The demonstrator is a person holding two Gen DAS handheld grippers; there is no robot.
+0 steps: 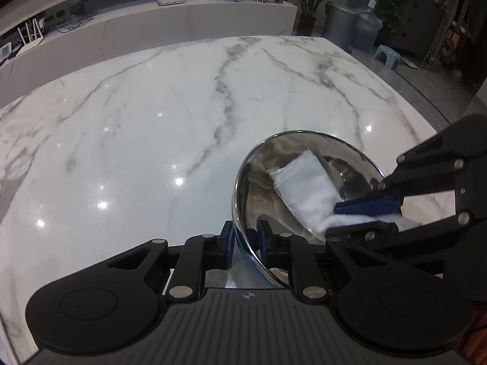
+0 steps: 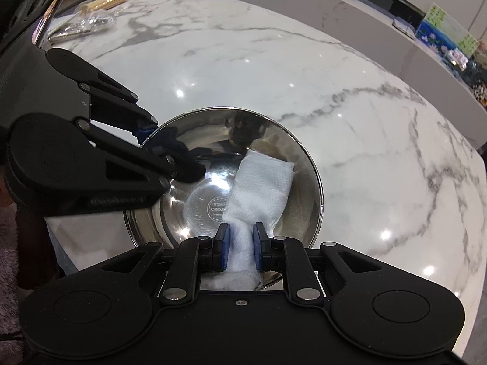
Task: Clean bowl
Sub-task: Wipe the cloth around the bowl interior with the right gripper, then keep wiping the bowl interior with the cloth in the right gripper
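A shiny steel bowl sits near the front edge of the marble table. My left gripper is shut on the bowl's rim, one finger inside and one outside. A folded white cloth lies against the bowl's inner wall and bottom. My right gripper is shut on the cloth's near end, reaching over the rim opposite the left one. A round stamp shows on the bowl's bottom beside the cloth.
A clear bag of small items and a wooden piece lie at the table's far left corner. A low white cabinet runs behind the table. A bin, a potted plant and a small stool stand on the floor.
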